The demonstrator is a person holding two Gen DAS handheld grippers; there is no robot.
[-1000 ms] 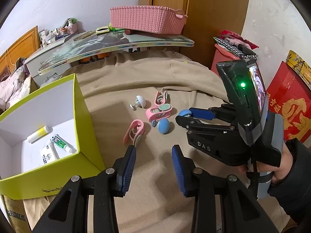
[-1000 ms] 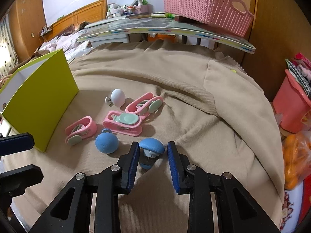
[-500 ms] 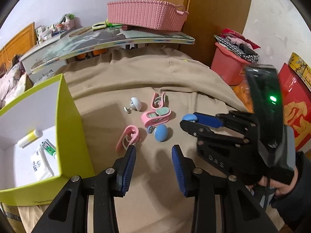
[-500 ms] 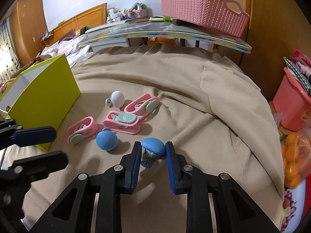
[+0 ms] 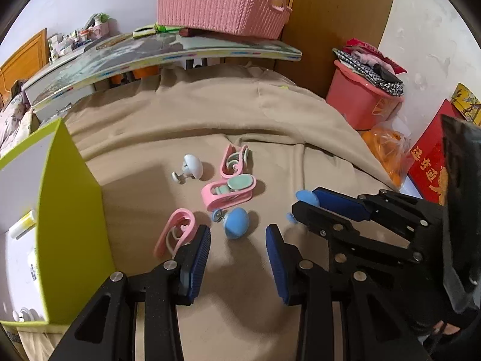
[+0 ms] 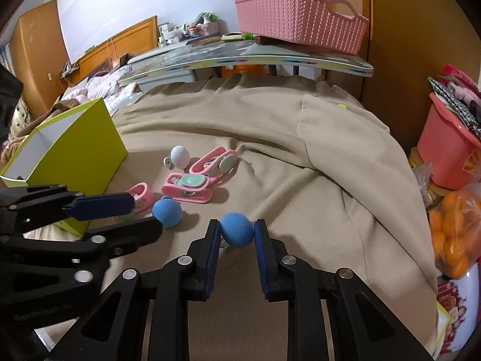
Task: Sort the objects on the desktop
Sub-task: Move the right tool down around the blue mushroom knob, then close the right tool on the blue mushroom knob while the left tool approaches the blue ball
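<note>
A pink woven basket [image 6: 300, 24] rests on a curved, colour-edged board [image 5: 186, 51] behind the worktop, which is draped in a wrinkled tan cloth [image 6: 315, 156]. To the right, a coral plastic bucket [image 5: 357, 102] holds folded fabrics [image 5: 369, 63], with a bag of oranges [image 6: 454, 234] and a red box with gold lettering [image 5: 430, 168] nearby. A wooden headboard [image 6: 120, 51] and rumpled bedding [image 6: 93, 87] fill the left background.

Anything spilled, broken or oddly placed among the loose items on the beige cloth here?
Nothing stands out. The pink clips, white knob and loose blue knob lie scattered but look intact. The right gripper pinches a second blue knob squarely.
</note>
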